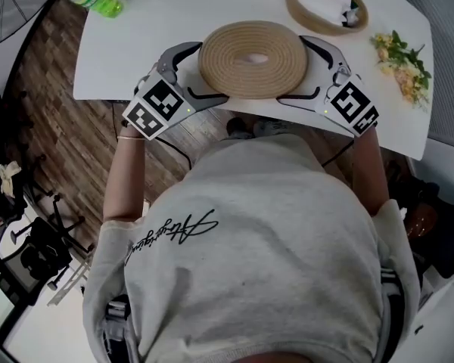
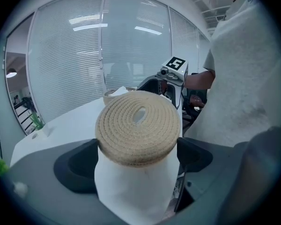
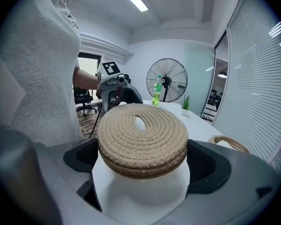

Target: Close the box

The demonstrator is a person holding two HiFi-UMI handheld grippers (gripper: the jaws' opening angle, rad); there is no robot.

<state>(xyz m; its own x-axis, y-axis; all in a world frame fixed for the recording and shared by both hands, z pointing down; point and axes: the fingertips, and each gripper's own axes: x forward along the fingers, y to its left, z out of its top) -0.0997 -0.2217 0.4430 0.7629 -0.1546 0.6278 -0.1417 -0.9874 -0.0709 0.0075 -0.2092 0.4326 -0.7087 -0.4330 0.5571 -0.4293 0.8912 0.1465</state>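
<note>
My left claw (image 1: pixel 200 74) and right claw (image 1: pixel 299 70) each pinch the round woven lid (image 1: pixel 251 57) from opposite sides at the worktop's (image 1: pixel 174 13) near edge. The open box (image 1: pixel 327 6) lies beyond it, to my right and nearer the right claw.

- Head view: above the person's (image 1: pixel 250 240) torso, steeply down onto the table's (image 1: pixel 174 21) near edge and the woven lid (image 1: pixel 251 57)
- Left gripper view — close, low, facing right across that lid
- Right gripper view — close, facing left; all three share the lid
</note>
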